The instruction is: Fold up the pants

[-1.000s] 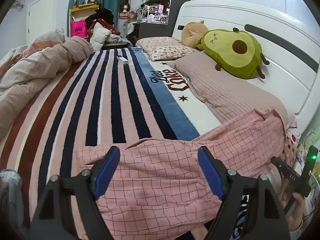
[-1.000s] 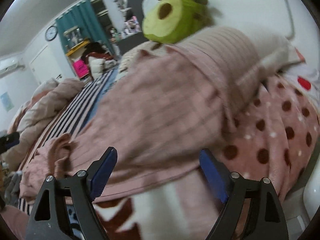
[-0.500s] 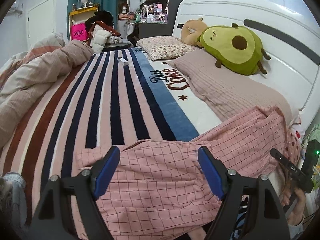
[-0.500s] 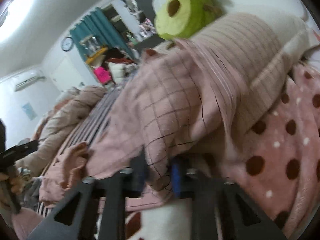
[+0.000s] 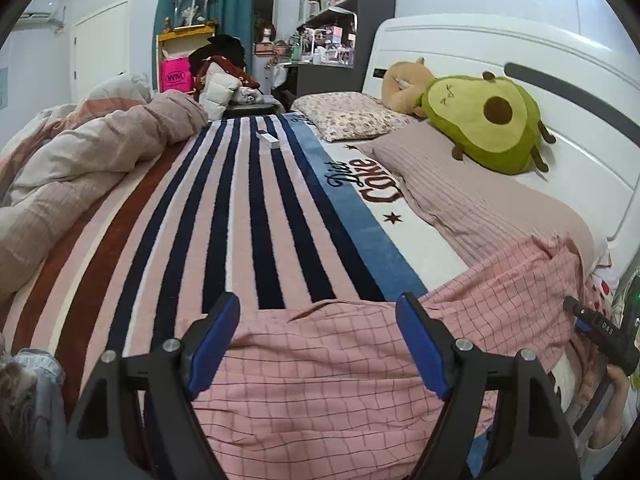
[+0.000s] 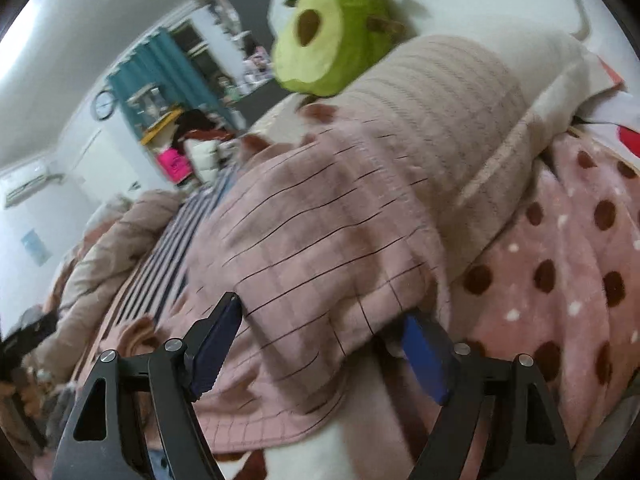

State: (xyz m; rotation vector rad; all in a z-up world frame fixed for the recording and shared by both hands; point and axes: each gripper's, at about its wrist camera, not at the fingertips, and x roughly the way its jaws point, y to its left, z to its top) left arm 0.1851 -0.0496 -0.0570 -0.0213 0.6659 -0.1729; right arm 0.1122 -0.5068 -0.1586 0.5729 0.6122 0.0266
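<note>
- Your left gripper [image 5: 318, 340] has its blue pads spread wide apart and nothing between them; it just hangs over the pink checked pants [image 5: 340, 380].
- The pants lie across the near end of the bed, on the striped blanket [image 5: 240, 220], filling the left wrist view from about 6 o'clock up toward 3 o'clock, where one end climbs onto the ribbed pillow [image 5: 480, 200].
- Your right gripper [image 6: 320, 340] is spread too, with a bunched fold of the pants [image 6: 320, 248] bulging in between the pads. That view is pretty blurry, so I can't tell if the pads touch the cloth.
- In the right view, the polka-dot blanket [image 6: 560, 280] sits at 3 o'clock, just beside the pants.
- The avocado plush [image 5: 488, 120] is up at 2 o'clock in the left view, against the white headboard [image 5: 520, 48], well apart from the pants.
</note>
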